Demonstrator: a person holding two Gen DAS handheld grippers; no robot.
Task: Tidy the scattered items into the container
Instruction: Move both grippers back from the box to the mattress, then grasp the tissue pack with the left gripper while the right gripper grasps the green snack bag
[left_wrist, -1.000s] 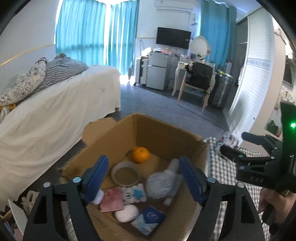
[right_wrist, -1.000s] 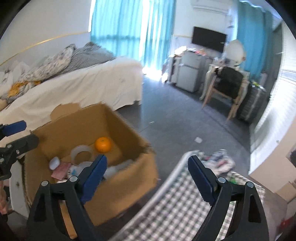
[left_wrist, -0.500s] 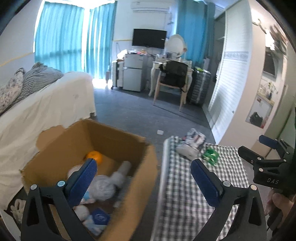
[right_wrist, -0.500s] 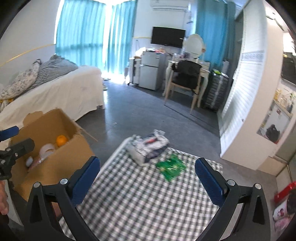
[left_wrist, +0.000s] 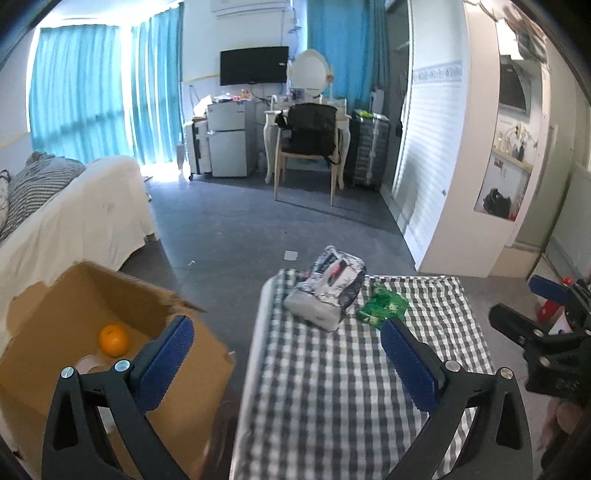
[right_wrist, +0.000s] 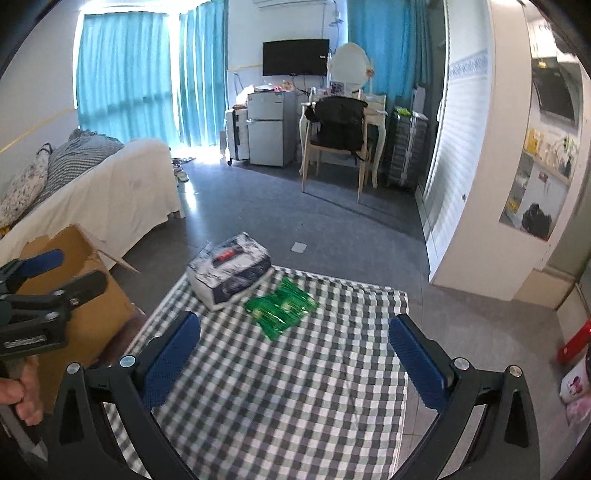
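A white and dark tissue pack (left_wrist: 327, 291) (right_wrist: 231, 275) lies at the far end of the checked table (left_wrist: 351, 387) (right_wrist: 295, 387). A green packet (left_wrist: 384, 306) (right_wrist: 281, 308) lies just right of it. The cardboard box (left_wrist: 85, 314) (right_wrist: 74, 295) stands on the floor left of the table, with an orange (left_wrist: 113, 339) and a tape roll (left_wrist: 90, 363) showing inside. My left gripper (left_wrist: 286, 354) hangs open over the table's left edge, empty. My right gripper (right_wrist: 295, 350) is open and empty above the table, short of the green packet.
A white-covered bed (left_wrist: 74, 221) runs along the left behind the box. A chair (left_wrist: 310, 147), desk, small fridge (left_wrist: 229, 144) and suitcase stand at the far wall. A white partition wall (left_wrist: 461, 166) rises to the right. Dark floor lies beyond the table.
Both grippers have swung right, from over the box to over the checked table. The tissue pack and green packet came into view, and both jaws have spread a little wider.
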